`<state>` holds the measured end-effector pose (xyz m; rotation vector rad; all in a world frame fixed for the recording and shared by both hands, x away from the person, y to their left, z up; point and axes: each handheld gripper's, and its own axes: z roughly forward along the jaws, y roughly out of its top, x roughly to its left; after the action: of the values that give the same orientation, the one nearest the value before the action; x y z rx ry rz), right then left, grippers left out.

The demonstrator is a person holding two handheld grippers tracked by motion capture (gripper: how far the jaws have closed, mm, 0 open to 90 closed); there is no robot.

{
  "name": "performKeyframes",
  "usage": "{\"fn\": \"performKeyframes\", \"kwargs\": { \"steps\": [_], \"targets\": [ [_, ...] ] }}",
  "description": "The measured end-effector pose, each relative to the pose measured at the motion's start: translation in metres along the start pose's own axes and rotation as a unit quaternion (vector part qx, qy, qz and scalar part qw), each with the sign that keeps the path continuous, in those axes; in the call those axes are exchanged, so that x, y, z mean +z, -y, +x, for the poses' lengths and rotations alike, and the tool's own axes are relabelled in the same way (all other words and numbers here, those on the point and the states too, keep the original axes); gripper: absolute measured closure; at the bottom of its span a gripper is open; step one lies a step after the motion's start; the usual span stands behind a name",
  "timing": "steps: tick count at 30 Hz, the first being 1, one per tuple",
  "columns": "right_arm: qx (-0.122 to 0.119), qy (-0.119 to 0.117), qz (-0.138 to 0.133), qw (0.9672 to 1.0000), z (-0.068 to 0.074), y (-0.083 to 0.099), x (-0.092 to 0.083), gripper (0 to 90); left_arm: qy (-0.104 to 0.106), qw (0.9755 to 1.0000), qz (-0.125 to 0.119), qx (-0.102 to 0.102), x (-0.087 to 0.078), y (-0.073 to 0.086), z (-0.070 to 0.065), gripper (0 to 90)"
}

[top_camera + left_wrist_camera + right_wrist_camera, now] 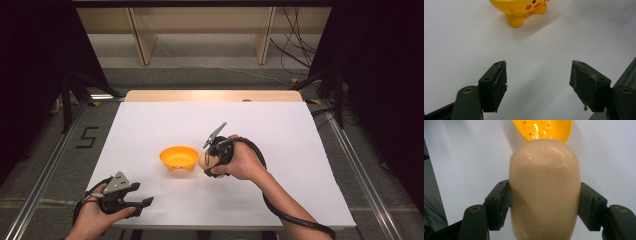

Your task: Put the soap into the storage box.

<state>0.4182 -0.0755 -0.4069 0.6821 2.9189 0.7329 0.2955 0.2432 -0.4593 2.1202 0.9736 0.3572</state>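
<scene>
A small yellow bowl [178,158] with little feet and a painted face stands on the white table near its middle; it also sits at the top of the left gripper view [520,8] and the right gripper view [542,129]. My right gripper [205,164] is just right of the bowl, shut on a beige egg-shaped object [544,190] whose end pokes out toward the bowl [203,161]. Both pads press the egg's sides. My left gripper [145,204] rests near the table's front left, jaws open and nothing between them [537,82].
The white sheet [280,130] covers the table, with a strip of wood [215,95] along the far edge. Metal rails run beside both sides. A black cable [285,212] trails from the right gripper along the forearm.
</scene>
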Motion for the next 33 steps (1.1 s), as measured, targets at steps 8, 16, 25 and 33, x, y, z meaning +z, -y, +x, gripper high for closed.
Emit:
{"fn": "performKeyframes", "kwargs": {
  "steps": [8, 16, 25, 33],
  "targets": [
    [0.002, 0.004, -0.009, 1.0000, -0.002, -0.003, 0.000, 35.3, -0.001, 1.0000, -0.001, 0.000, 0.000, 0.000, 0.000, 29.5],
    [0.002, 0.007, -0.017, 0.9998, -0.002, -0.006, -0.001, 35.3, -0.002, 1.0000, 0.000, 0.003, -0.001, 0.000, 0.000, 29.5],
    [-0.001, 0.007, -0.022, 0.9997, -0.004, -0.011, -0.003, 35.3, 0.001, 0.9999, -0.007, -0.010, 0.000, 0.000, -0.001, 29.6],
    [-0.005, 0.009, -0.025, 0.9996, -0.004, -0.017, -0.004, 35.3, -0.004, 0.9999, -0.008, 0.004, -0.002, -0.001, 0.000, 29.6]
  ]
}}
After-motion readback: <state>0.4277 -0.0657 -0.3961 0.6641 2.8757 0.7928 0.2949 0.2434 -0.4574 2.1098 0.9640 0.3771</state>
